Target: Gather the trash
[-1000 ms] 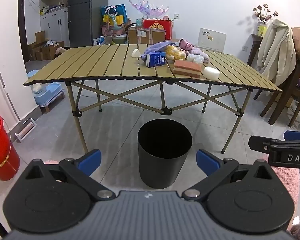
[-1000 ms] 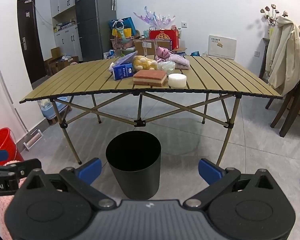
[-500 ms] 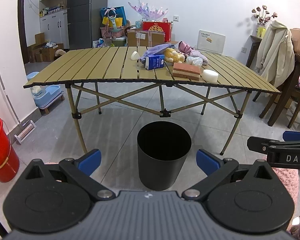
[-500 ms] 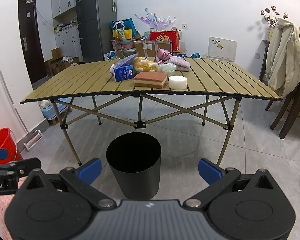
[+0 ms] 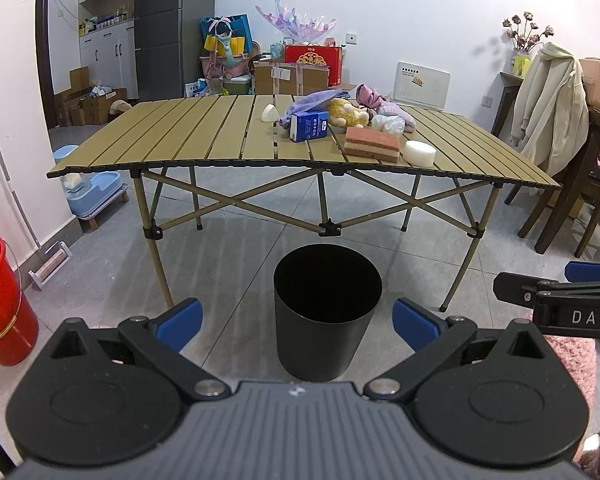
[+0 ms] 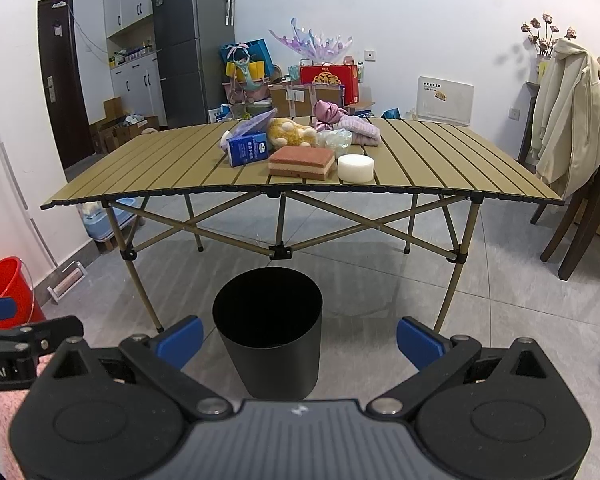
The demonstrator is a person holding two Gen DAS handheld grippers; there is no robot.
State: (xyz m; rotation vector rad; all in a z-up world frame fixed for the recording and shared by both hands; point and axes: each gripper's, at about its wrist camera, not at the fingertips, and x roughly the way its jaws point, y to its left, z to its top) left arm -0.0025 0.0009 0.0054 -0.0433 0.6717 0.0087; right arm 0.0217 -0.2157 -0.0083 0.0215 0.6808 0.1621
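Your left gripper (image 5: pixel 296 316): jaws spread wide, nothing between them, held low over the floor and facing the folding table (image 5: pixel 180 140). Your right gripper (image 6: pixel 300 338): likewise spread and empty, level with the left one; its blue-tipped finger juts in at the right edge of the left wrist view.

Black trash bin (image 5: pixel 327 312): upright on the tiled floor, just in front of the table's near edge, mouth open.

Table contents, left to right, all gathered on the right half toward the far edge and running forward:
- White paper cup (image 5: pixel 270 113), lying on its side, left of the pile.
- Purple bag (image 5: pixel 310 103), behind the carton.
- Blue milk carton (image 5: pixel 309 126), lying down, touching the purple bag.
- Yellow plush toy (image 5: pixel 346 114), just right of the carton.
- Crumpled clear plastic bag (image 5: pixel 388 124), beside the plush.
- Pink knit cloth (image 5: pixel 394 112), behind that plastic.
- Layered orange sponge (image 5: pixel 372 143), near the near edge.
- White foam disc (image 5: pixel 420 153), just right of the sponge, close to the near edge.

Red bucket (image 5: pixel 2 300): on the floor, far left.
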